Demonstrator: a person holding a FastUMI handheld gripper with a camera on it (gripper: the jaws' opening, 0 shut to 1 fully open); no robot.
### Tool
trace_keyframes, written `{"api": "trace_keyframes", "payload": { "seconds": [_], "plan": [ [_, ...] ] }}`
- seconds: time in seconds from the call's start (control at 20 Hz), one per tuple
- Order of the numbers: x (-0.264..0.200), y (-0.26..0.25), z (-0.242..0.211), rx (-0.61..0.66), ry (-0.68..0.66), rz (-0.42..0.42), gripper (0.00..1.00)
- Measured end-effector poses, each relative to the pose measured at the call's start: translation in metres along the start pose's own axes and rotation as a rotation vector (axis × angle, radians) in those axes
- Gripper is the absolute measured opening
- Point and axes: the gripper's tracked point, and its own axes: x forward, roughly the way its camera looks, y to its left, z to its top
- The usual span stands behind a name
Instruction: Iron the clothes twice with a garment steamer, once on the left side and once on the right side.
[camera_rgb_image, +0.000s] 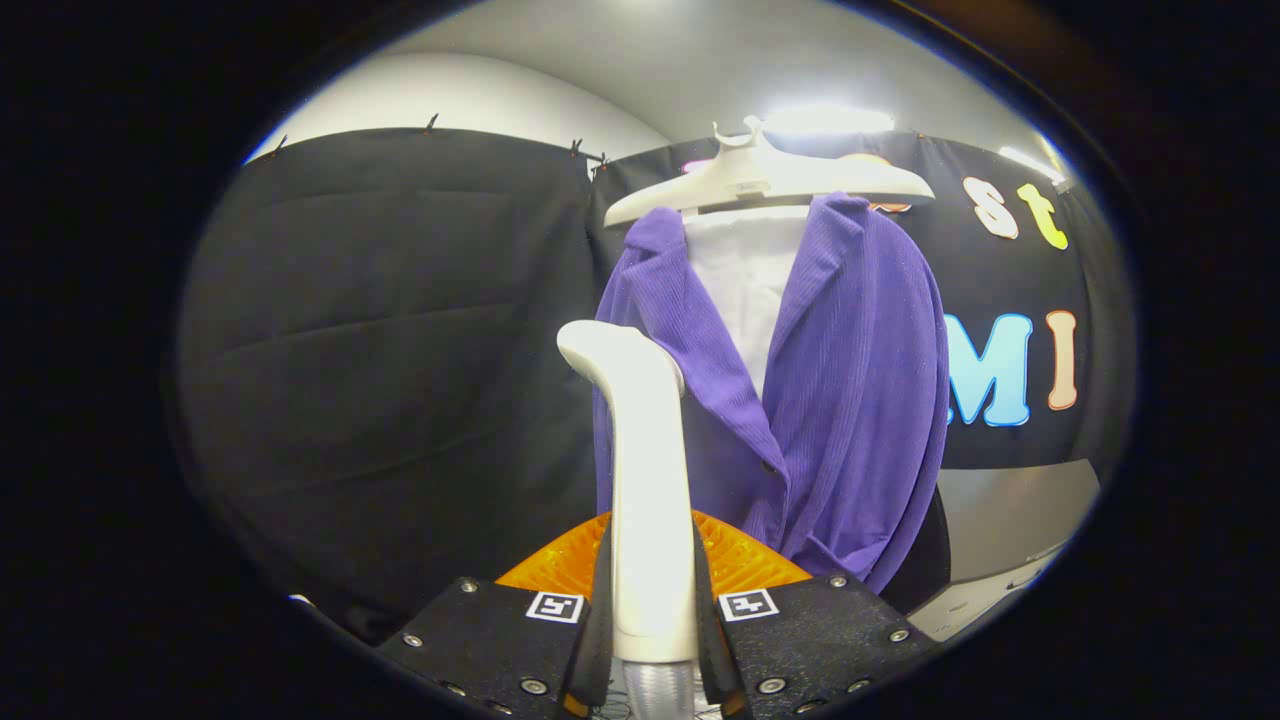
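Purple jacket (830, 390) on hanger (770, 175): your gripper (653, 600) is clamped on steamer handle (645, 480), head at jacket's left panel; can't tell if either pass is done

A bright ceiling lamp (828, 120) behind the white hanger (765, 180) blooms into glare and washes out the steamer handle (650, 480), while the black cloth wall (390, 330) stays dim, the fisheye bends straight lines near the rim, and focus stays fairly sharp throughout.

gripper (652, 590) upright, jaws seemingly clamped on steamer handle (648, 500)
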Motion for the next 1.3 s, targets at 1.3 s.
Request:
{"api": "trace_keyframes", "payload": {
  "seconds": [1.3],
  "plan": [
    [0.016,-0.021,-0.152,0.022,0.247,-0.078,0.35]
  ]
}}
